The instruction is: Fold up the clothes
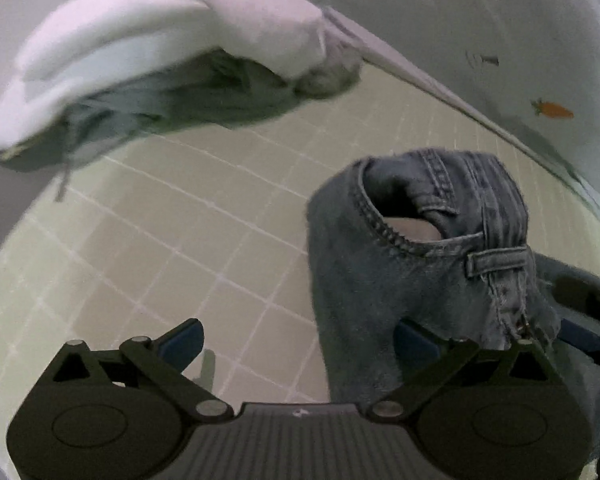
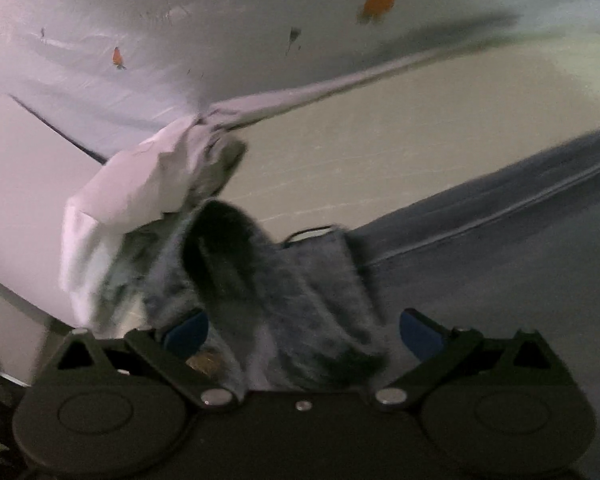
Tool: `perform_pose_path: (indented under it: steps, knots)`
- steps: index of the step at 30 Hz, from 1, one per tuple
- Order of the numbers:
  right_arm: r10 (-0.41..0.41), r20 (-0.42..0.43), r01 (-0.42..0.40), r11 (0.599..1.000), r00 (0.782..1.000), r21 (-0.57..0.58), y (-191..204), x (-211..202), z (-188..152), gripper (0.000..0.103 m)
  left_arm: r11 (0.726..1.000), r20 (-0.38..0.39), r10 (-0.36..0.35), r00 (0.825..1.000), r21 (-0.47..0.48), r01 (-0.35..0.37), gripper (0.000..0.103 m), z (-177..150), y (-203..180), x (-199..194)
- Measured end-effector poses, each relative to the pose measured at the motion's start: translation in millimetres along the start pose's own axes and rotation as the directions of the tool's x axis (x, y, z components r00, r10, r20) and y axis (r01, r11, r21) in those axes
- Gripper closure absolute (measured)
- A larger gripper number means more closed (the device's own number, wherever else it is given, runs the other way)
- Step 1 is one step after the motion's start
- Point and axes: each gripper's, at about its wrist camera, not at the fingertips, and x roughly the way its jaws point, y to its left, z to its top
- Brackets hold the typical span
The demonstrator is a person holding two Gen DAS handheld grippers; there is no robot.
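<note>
Clearly the jeans (image 1: pixel 420 264) were heavy, limp denim, bunched at the waistband on the gridded mat (image 1: pixel 204 240), draped over my wide-apart left gripper (image 1: pixel 300 344) and into my equally spread right gripper (image 2: pixel 304 332); I judged the stiff seamed waistband the surest hold.

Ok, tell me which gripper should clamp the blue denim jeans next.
Probably right. The right gripper has its jaws open with the blue denim jeans bunched between them. The left gripper has open jaws framing mostly the green gridded mat; the denim hangs off to one side.
</note>
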Motion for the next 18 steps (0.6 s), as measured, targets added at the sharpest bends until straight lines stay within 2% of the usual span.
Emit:
perform_pose_path:
  steps: [2, 5, 9, 11, 13, 15, 18]
  knots:
    - [0.064, -0.032, -0.062, 0.996, 0.997, 0.061, -6.6, 18.0, 2.7, 0.0, 1.0, -0.033, -0.027, 0.999, 0.002, 0.027, 0.0, 1.5, -0.1, 11.8]
    - [0.101, -0.002, -0.1, 0.989, 0.995, 0.106, -9.9, 26.4, 4.0, 0.0, 0.997, -0.069, -0.071, 0.995, -0.019, 0.069, 0.0, 1.3, 3.8, 23.4]
    - [0.141, -0.015, -0.137, 0.981, 0.99, 0.135, -13.0, 29.1, 10.1, 0.0, 0.997, -0.045, -0.069, 0.997, 0.036, 0.071, 0.0, -0.5, 0.1, 25.0]
    - [0.106, -0.039, -0.102, 0.991, 0.994, 0.084, -7.2, 31.6, 14.4, 0.0, 0.997, -0.033, -0.058, 0.998, 0.055, 0.06, 0.0, -2.2, -3.2, 24.9]
    - [-0.018, -0.04, 0.018, 1.0, 0.999, 0.002, 2.9, 30.2, 18.1, 0.001, 0.997, -0.033, -0.05, 0.998, 0.057, 0.052, 0.0, -2.1, -4.8, 24.5]
    - [-0.112, -0.002, 0.112, 0.991, 0.994, -0.068, 10.5, 28.1, 18.0, 0.0, 0.997, -0.036, -0.053, 0.998, 0.054, 0.055, 0.0, -2.1, -4.1, 23.5]
    - [-0.08, -0.025, 0.077, 0.993, 0.997, -0.09, 14.0, 32.0, 14.3, 0.0, 0.997, -0.04, -0.054, 0.998, 0.053, 0.056, 0.0, -1.2, -4.6, 23.7]
